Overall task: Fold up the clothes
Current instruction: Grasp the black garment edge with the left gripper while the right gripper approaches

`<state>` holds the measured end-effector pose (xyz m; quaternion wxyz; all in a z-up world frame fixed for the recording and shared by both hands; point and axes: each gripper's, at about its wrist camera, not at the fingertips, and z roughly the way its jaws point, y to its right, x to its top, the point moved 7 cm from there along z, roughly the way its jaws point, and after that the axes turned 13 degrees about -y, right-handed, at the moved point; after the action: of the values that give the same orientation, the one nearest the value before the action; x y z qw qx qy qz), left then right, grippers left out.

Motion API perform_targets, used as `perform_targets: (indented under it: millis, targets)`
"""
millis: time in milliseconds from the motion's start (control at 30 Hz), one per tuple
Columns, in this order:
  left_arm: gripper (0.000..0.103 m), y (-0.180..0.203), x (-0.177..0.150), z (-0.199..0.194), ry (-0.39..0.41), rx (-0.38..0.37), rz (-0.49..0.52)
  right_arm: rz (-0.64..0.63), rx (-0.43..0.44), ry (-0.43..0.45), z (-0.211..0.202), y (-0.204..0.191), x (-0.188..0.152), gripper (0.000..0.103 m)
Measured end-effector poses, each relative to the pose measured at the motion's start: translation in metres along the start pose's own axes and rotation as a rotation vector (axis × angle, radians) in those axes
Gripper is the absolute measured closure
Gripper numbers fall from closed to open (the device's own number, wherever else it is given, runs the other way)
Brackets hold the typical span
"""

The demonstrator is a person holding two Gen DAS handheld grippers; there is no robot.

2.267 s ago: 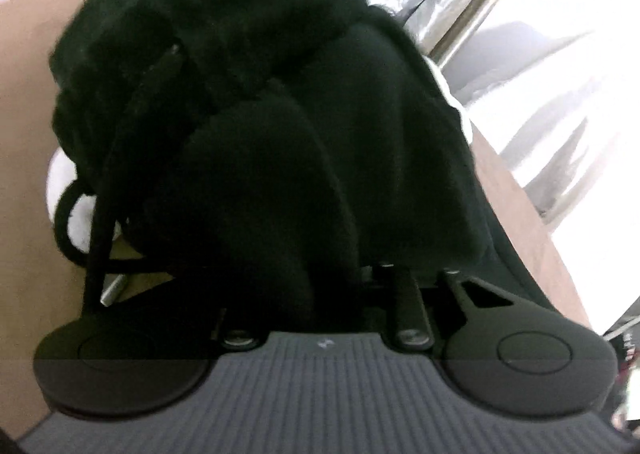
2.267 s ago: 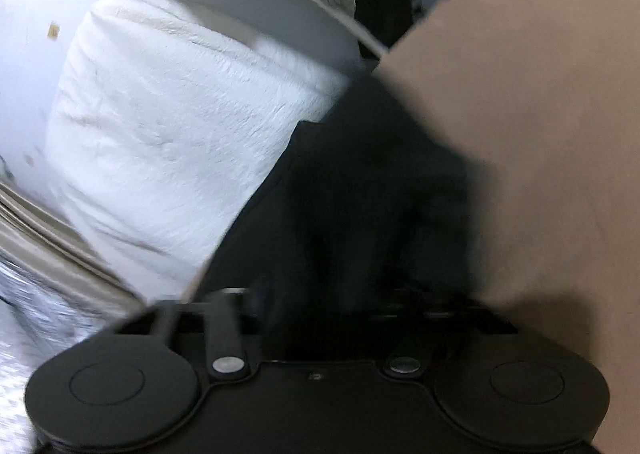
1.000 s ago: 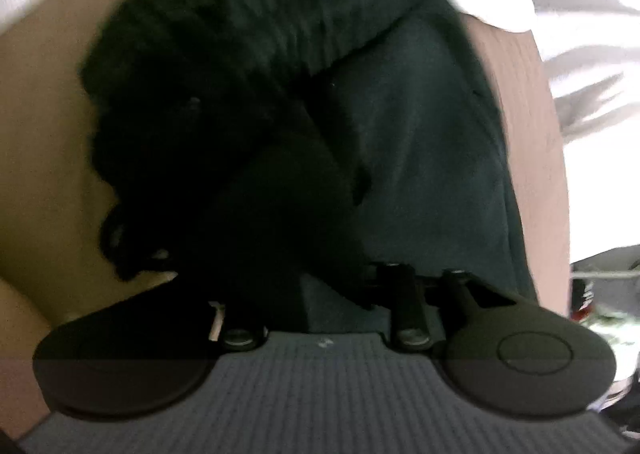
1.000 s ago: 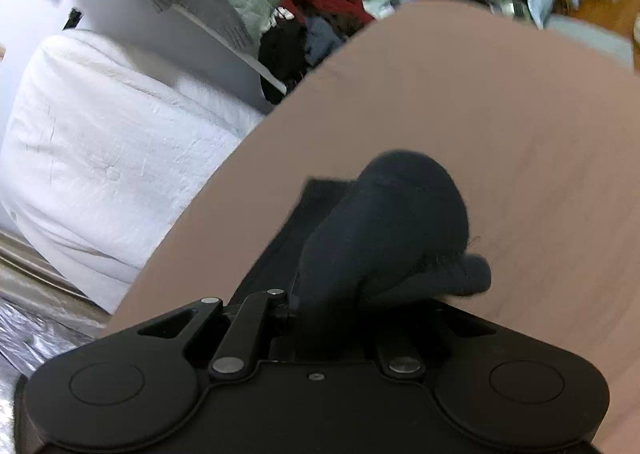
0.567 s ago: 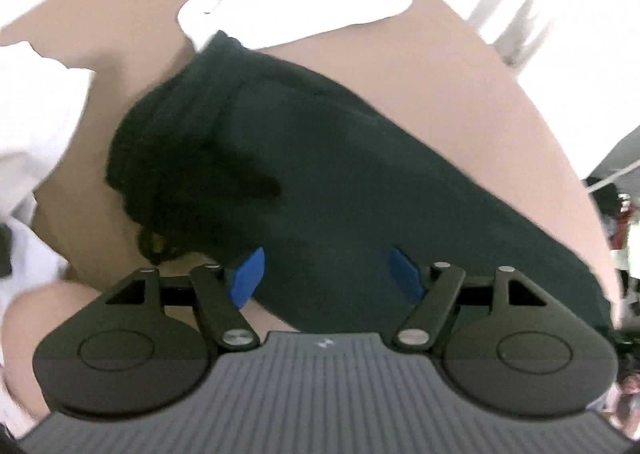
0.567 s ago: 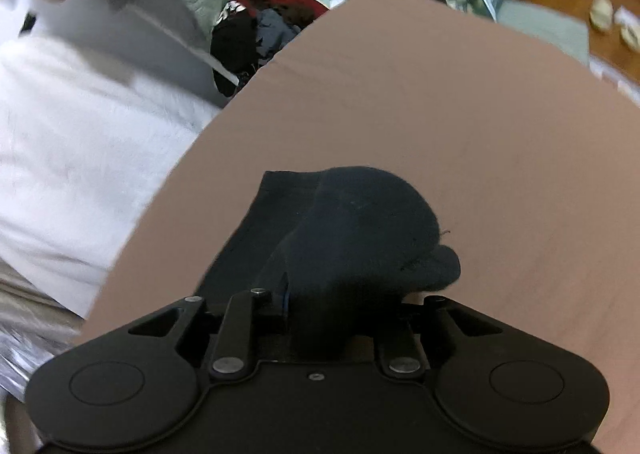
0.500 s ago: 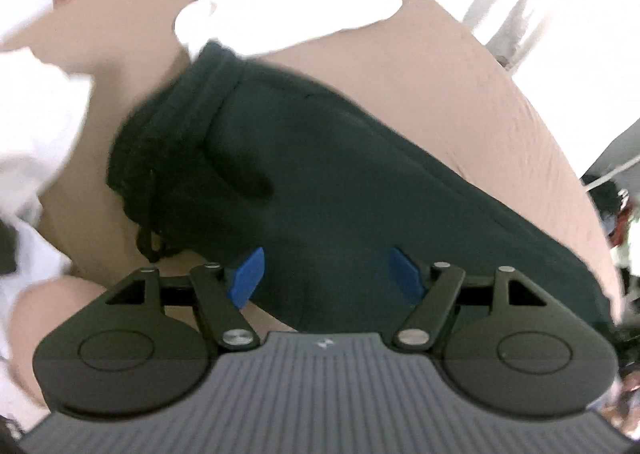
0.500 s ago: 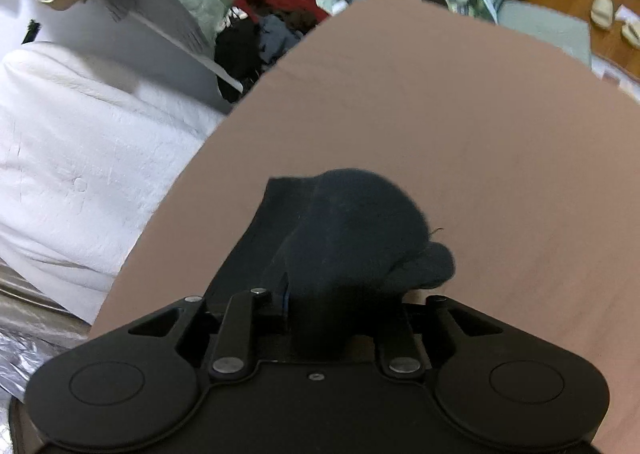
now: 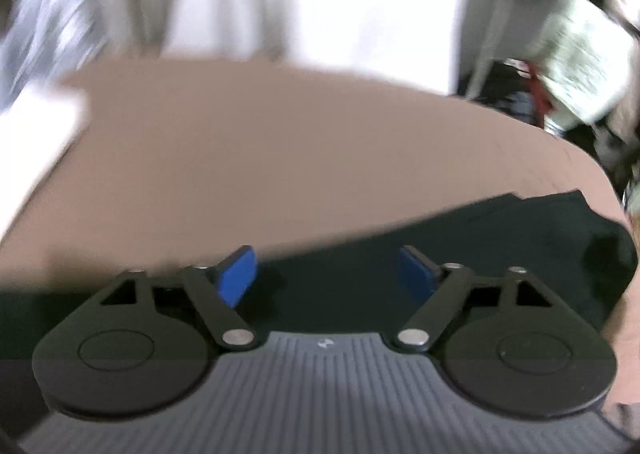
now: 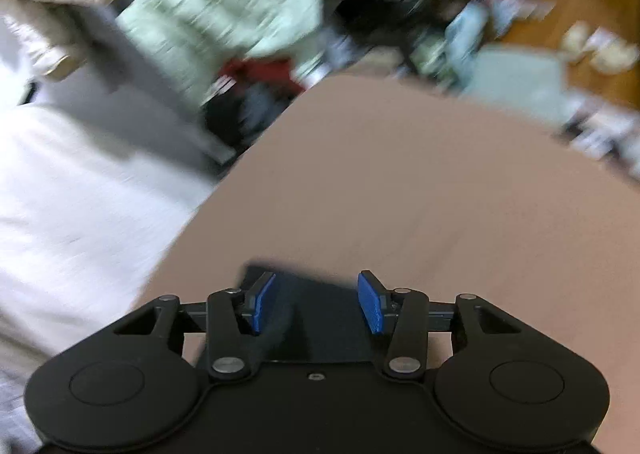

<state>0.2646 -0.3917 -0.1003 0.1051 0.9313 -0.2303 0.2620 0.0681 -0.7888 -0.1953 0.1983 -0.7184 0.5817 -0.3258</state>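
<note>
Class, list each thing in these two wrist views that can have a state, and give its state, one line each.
Left hand-held gripper: open, holding nothing, above the dark garment.
Right hand-held gripper: open, holding nothing.
Dark garment: released, lying flat on the brown surface.
Pale green jacket: crumpled in the background pile; blurred.

A brown bed [image 9: 280, 157] fills mid-frame. A dark garment [image 9: 480, 254] lies flat along its lower right in the left view; something white [image 9: 36, 125] rests at the left edge.

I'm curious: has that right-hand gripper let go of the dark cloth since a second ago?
Yes. The right gripper now stands open, and the dark cloth lies flat on the brown surface.
</note>
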Motion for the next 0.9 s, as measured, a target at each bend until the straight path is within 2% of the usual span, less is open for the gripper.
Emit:
perform_targets:
  millis: [67, 100, 167, 233, 333, 433, 500, 533, 600, 633, 667, 700, 733, 800, 900]
  targets:
    - [0.02, 0.041, 0.022, 0.028, -0.037, 0.002, 0.063, 0.023, 0.102, -0.078, 0.02, -0.004, -0.005, 0.052]
    - [0.02, 0.064, 0.035, 0.038, -0.073, -0.046, 0.068, 0.026, 0.139, -0.104, 0.027, -0.008, -0.007, 0.052]
    - [0.02, 0.098, 0.059, 0.061, -0.135, -0.189, 0.042, 0.005, 0.202, -0.134, 0.035, -0.019, -0.01, 0.051]
    - [0.019, 0.124, 0.083, 0.082, -0.158, -0.302, 0.009, -0.023, 0.276, -0.177, 0.042, -0.033, -0.016, 0.045]
    - [0.016, 0.156, 0.111, 0.12, -0.21, -0.384, 0.014, -0.035, 0.34, -0.236, 0.063, -0.046, -0.017, 0.042]
    - [0.013, 0.177, 0.124, 0.164, -0.322, -0.429, 0.023, -0.053, 0.258, -0.253, 0.088, -0.047, -0.012, 0.041]
    - [0.013, 0.181, 0.121, 0.193, -0.41, -0.468, 0.001, -0.064, 0.194, -0.255, 0.1, -0.047, -0.009, 0.041]
    - [0.015, 0.181, 0.115, 0.202, -0.46, -0.522, -0.034, -0.065, 0.173, -0.254, 0.105, -0.047, -0.008, 0.041]
    - [0.019, 0.189, 0.099, 0.206, -0.543, -0.713, -0.103, -0.065, 0.159, -0.259, 0.109, -0.046, -0.007, 0.041]
    - [0.025, 0.191, 0.09, 0.203, -0.563, -0.803, -0.117, -0.067, 0.155, -0.265, 0.11, -0.046, -0.008, 0.042]
    - [0.039, 0.193, 0.083, 0.193, -0.544, -0.829, -0.08, -0.07, 0.151, -0.272, 0.11, -0.047, -0.008, 0.042]
    - [0.045, 0.194, 0.076, 0.179, -0.5, -0.808, -0.006, -0.075, 0.146, -0.279, 0.111, -0.047, -0.008, 0.042]
    - [0.057, 0.195, 0.068, 0.167, -0.462, -0.785, 0.063, -0.079, 0.141, -0.285, 0.111, -0.047, -0.008, 0.042]
    - [0.062, 0.197, 0.049, 0.143, -0.404, -0.78, 0.156, -0.077, 0.138, -0.288, 0.108, -0.049, -0.008, 0.042]
    - [0.071, 0.193, 0.014, 0.111, -0.374, -0.829, 0.197, -0.085, 0.121, -0.282, 0.102, -0.051, -0.012, 0.042]
